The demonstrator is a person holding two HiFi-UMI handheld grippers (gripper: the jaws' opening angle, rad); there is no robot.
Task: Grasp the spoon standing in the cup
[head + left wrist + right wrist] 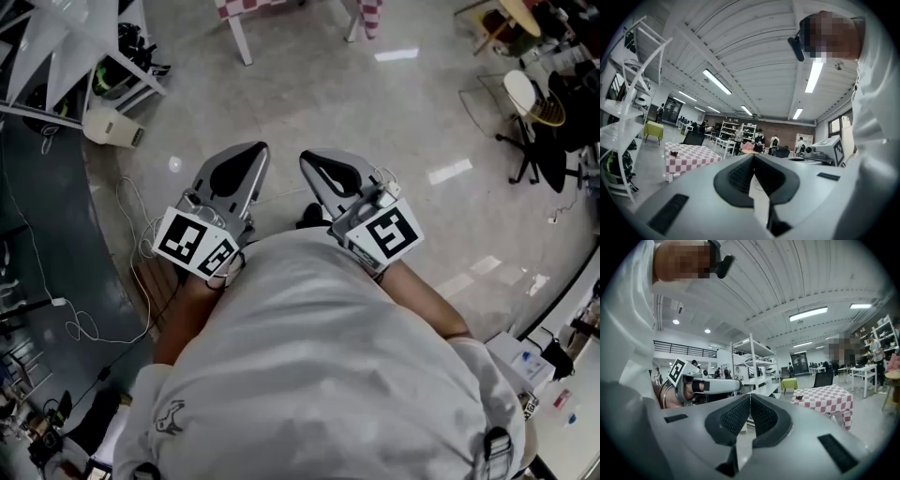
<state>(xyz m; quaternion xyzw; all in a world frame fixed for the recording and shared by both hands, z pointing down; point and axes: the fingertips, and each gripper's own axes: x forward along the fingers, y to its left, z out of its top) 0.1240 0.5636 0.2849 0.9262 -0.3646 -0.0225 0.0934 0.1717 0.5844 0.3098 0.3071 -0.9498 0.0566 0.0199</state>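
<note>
**Where are your two grippers?**

I hold both close to my chest, side by side, pointing out over the pale grey floor [309,84]. My left gripper [753,158] is clenched. Its dark ribbed pads [736,176] meet at the tip with nothing between them. My right gripper [750,398] is the same, with its pads [736,418] pressed together on nothing.

**And the cup with the spoon?**

It's far off, well apart from both grippers. Across the floor ahead stands a table with a red-and-white checkered cloth [827,401]. A small dark cup [799,397] sits on the cloth near the table's left end. In the left gripper view that table lies to the left of my jaws, with the cup near its left edge. The cup is too small in either view for me to make out the spoon. From my head camera only the near edge of the cloth and two white legs show, at the far end of the floor.

**What else is around you?**

A white shelving rack [753,366] stands at my far left, and a small green table [789,382] is beyond it. A black office chair [536,122] stands far right. White cables [80,328] trail over the dark floor at my near left.
</note>
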